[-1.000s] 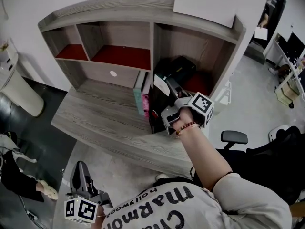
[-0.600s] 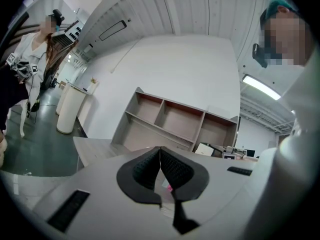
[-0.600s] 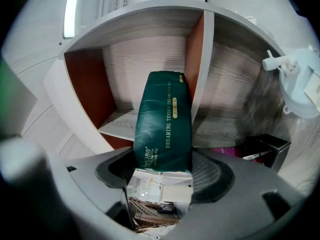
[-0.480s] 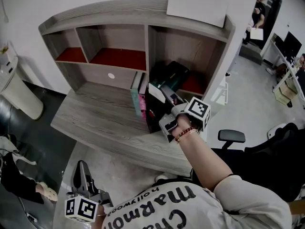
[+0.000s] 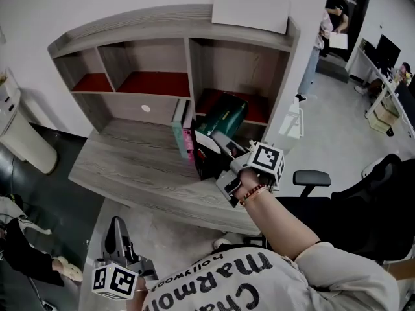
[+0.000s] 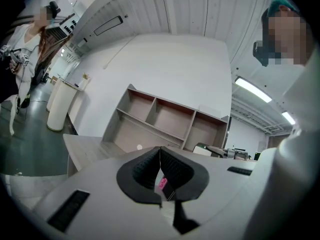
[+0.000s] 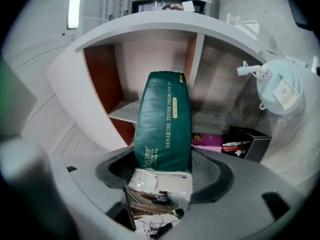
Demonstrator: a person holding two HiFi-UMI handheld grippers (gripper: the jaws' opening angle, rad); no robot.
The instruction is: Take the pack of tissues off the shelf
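The pack of tissues (image 7: 165, 119) is dark green with pale print. It stands lengthwise between the jaws of my right gripper (image 7: 162, 161), which is shut on its near end. In the head view the pack (image 5: 224, 113) sticks out of the right lower compartment of the grey shelf (image 5: 194, 50), with my right gripper (image 5: 218, 136) in front of that compartment above the desk. My left gripper (image 5: 117, 233) hangs low at the bottom left, below the desk's front edge. In the left gripper view its pads (image 6: 150, 166) meet with nothing between them.
A black pen holder (image 7: 247, 141) and pink and teal books (image 5: 182, 131) stand on the desk (image 5: 130, 154) beside the pack. A white board (image 5: 249, 8) lies on top of the shelf. A white bin (image 5: 19, 135) is at left and an office chair (image 5: 312, 177) at right.
My right gripper has drawn back from the shelf with the green pack in it, and the pack now sticks further out of the compartment. The left gripper has stayed put.
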